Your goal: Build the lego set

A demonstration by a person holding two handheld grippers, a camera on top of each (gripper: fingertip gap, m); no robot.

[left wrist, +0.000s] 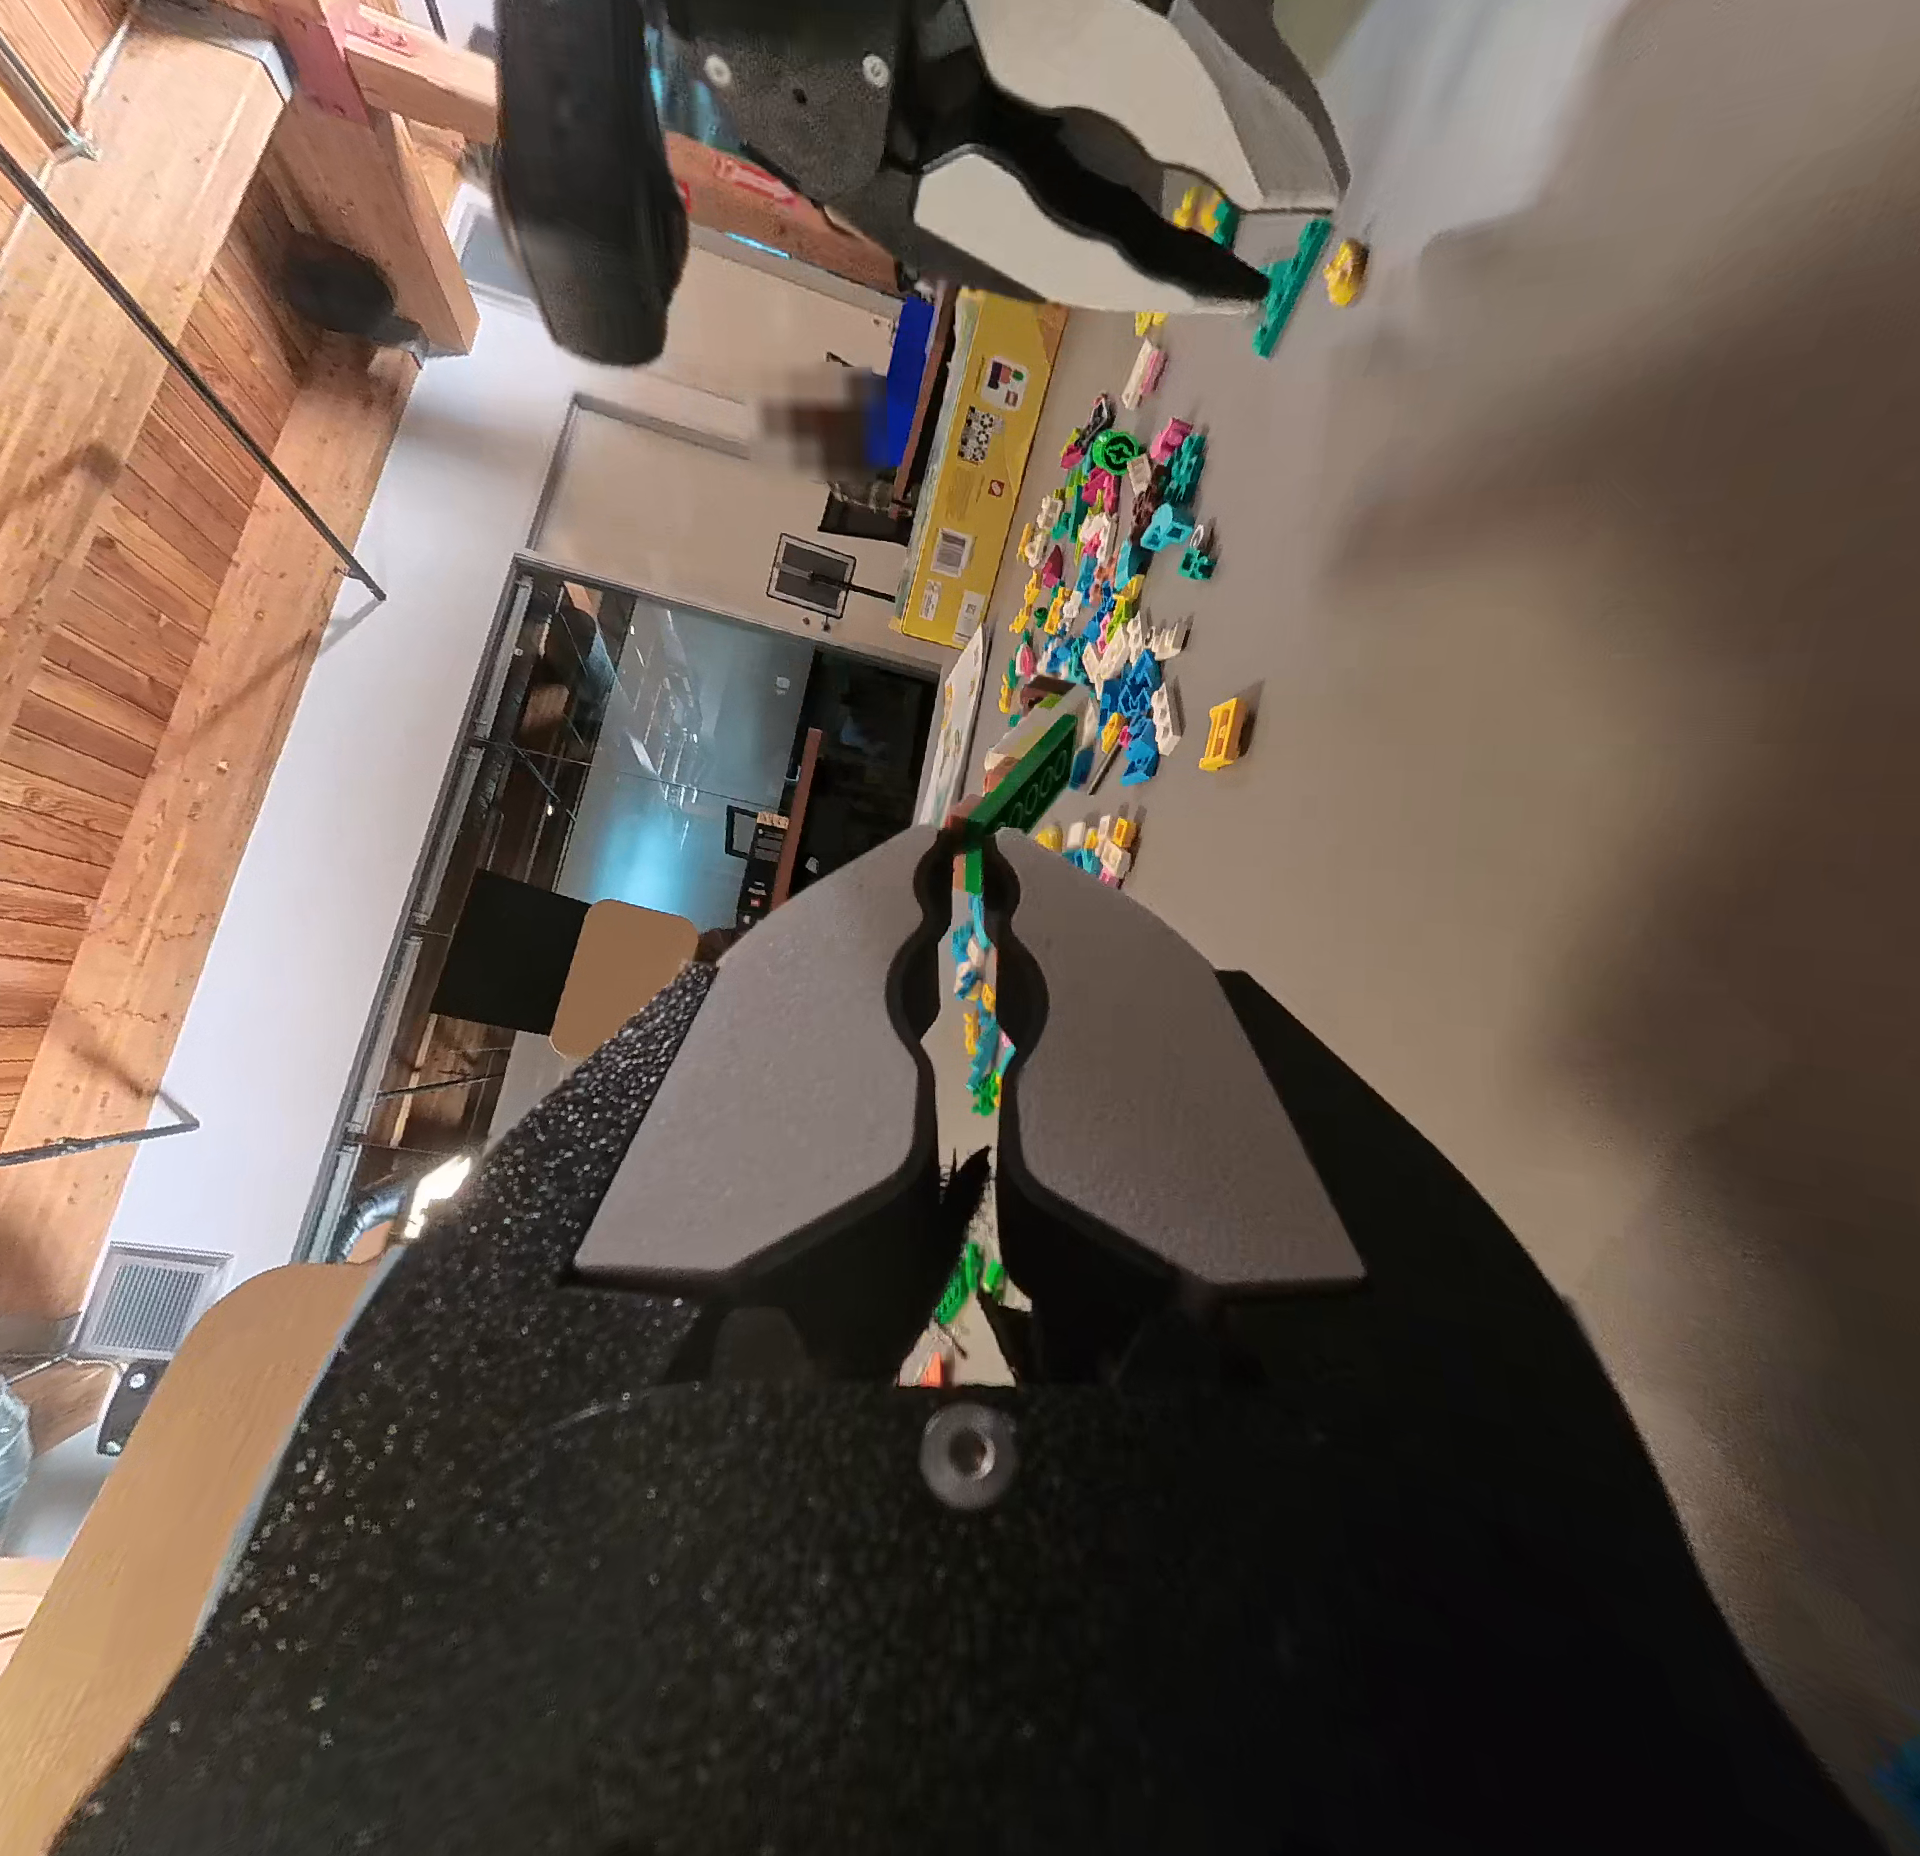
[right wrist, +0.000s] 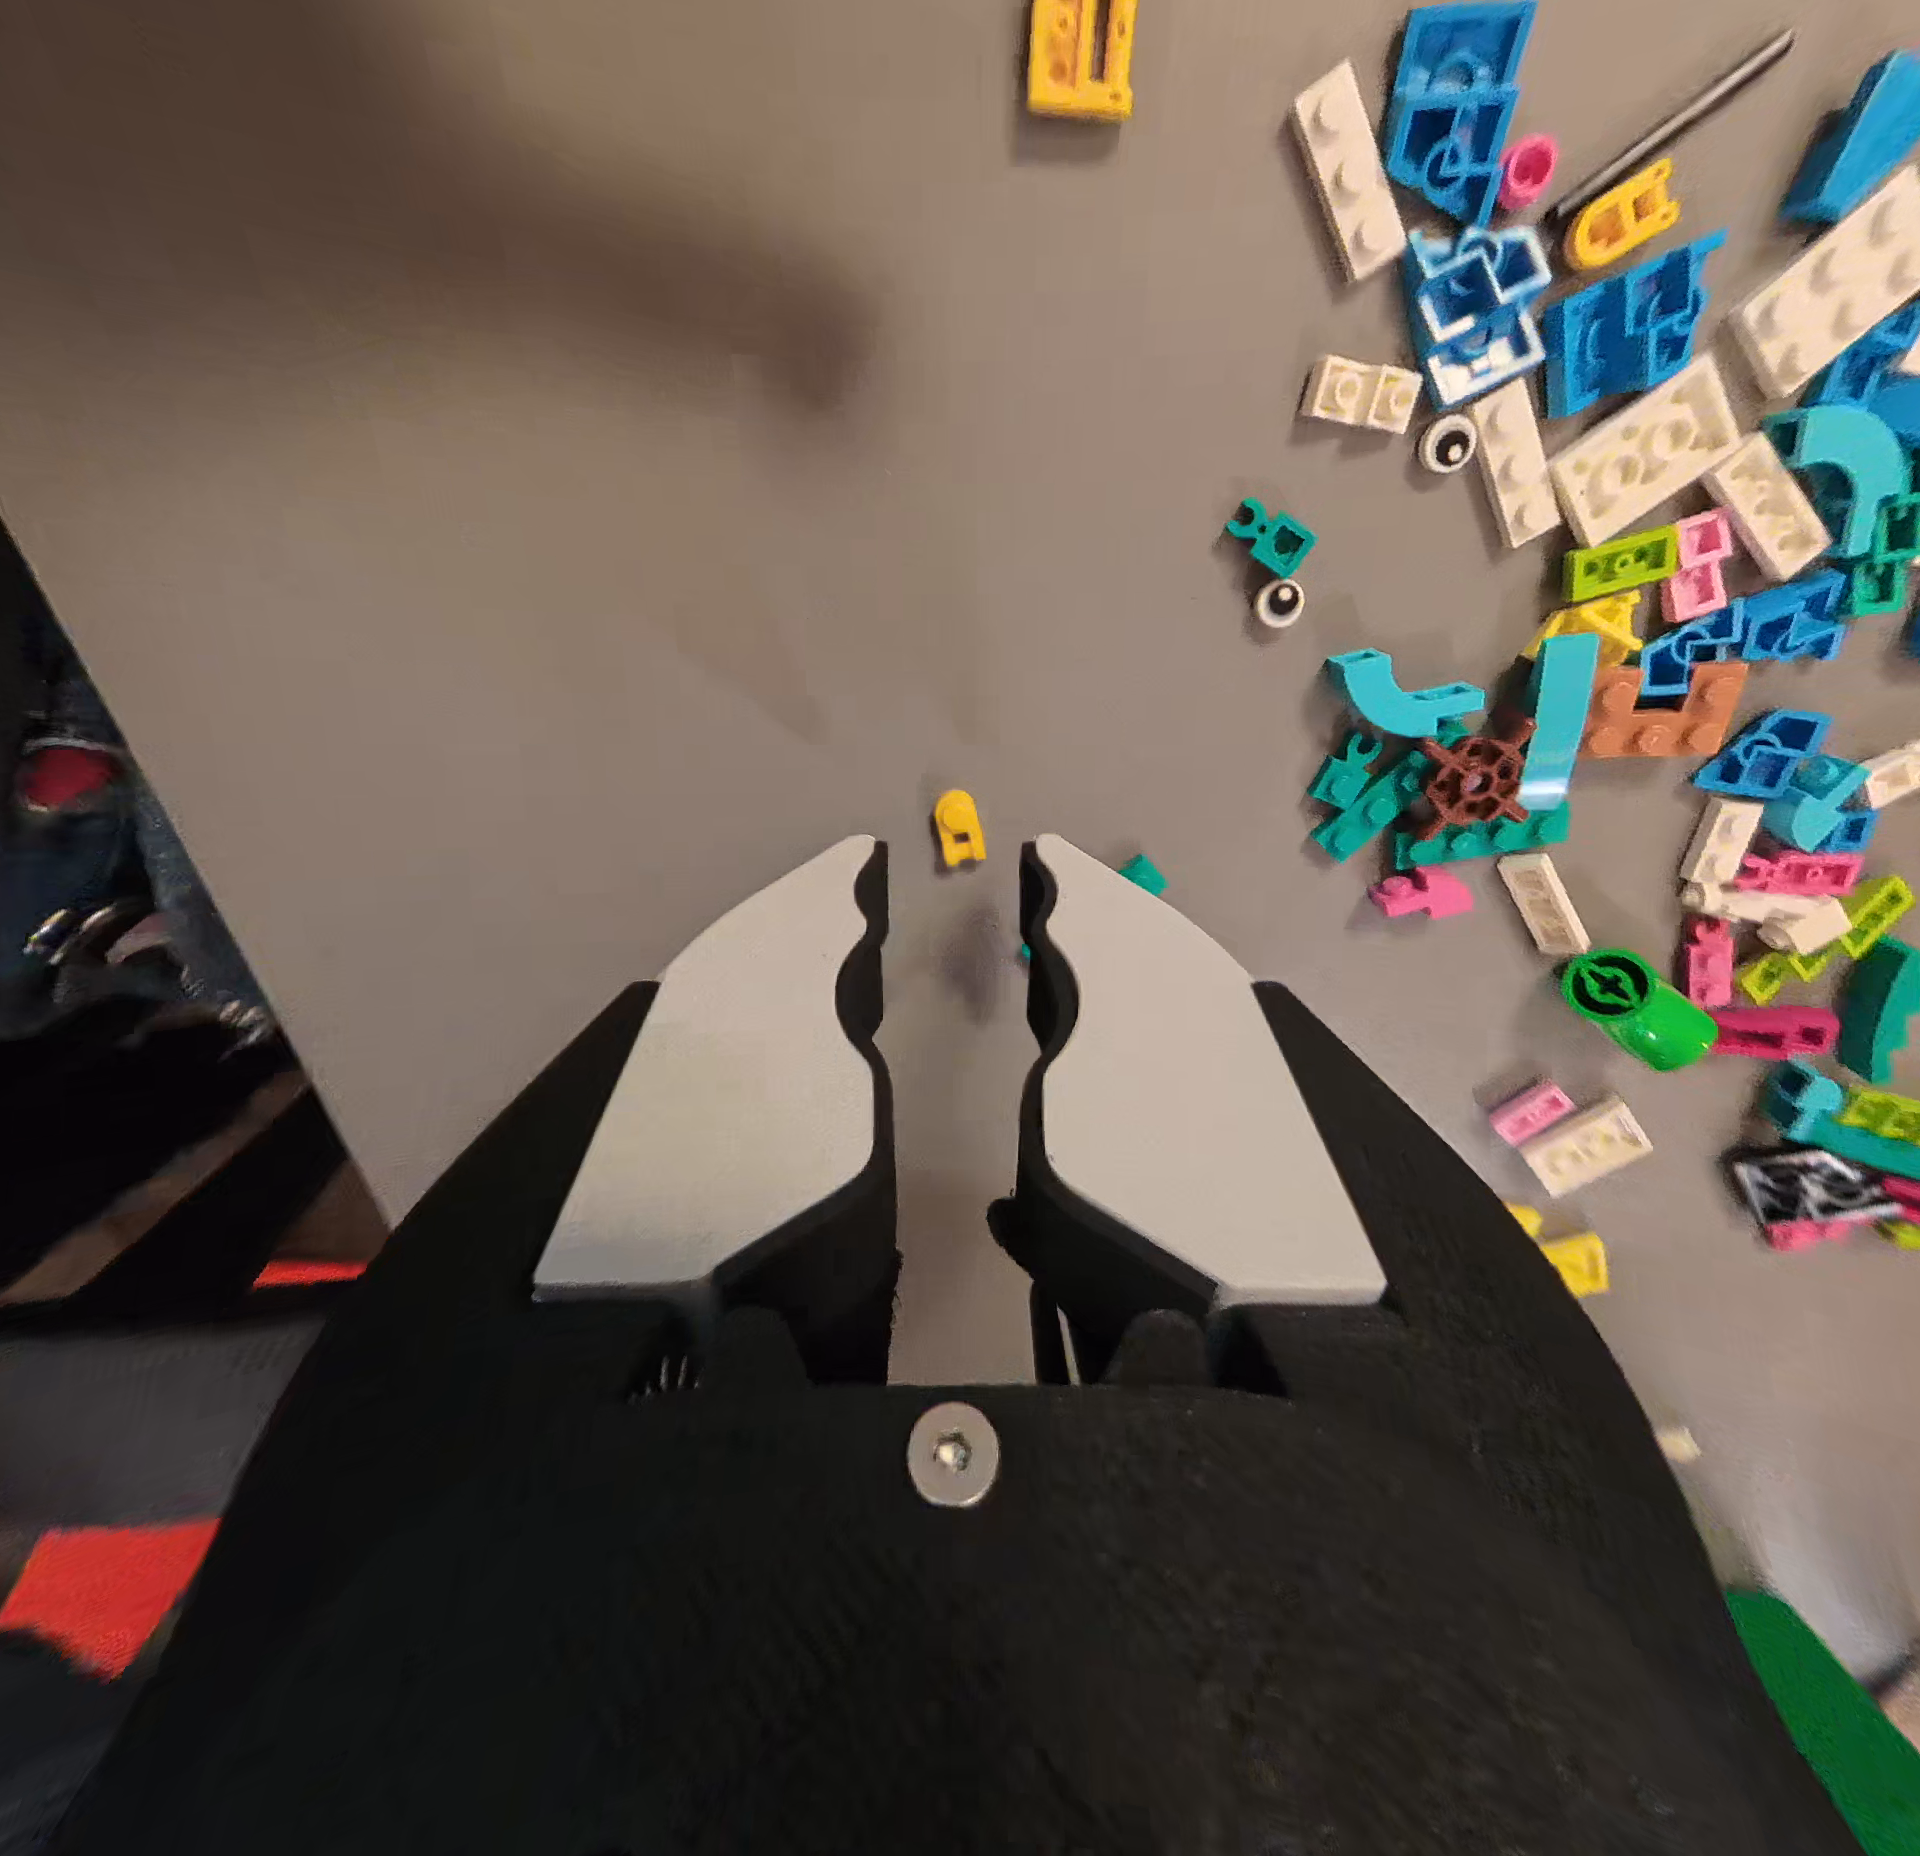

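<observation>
My left gripper [left wrist: 971,856] is shut on the end of a dark green flat plate [left wrist: 1034,783] and holds it above the grey table [left wrist: 1507,871]. My right gripper [right wrist: 954,856] is open and points down at the table [right wrist: 520,611]. A small yellow piece [right wrist: 956,827] lies just beyond the gap between its fingertips. A teal piece [right wrist: 1143,874] peeks out beside its right finger. In the left wrist view the right gripper [left wrist: 1288,237] hovers by a teal plate [left wrist: 1288,289] and a yellow piece [left wrist: 1345,271].
A pile of loose blue, white, teal, pink and lime bricks [right wrist: 1662,559] covers the table to the right, also seen in the left wrist view [left wrist: 1112,611]. A yellow brick [right wrist: 1086,30] lies apart. A yellow box [left wrist: 977,476] stands at the far side. The table edge [right wrist: 187,850] runs on the left. There is about 15 centimeters between the tips of the two grippers.
</observation>
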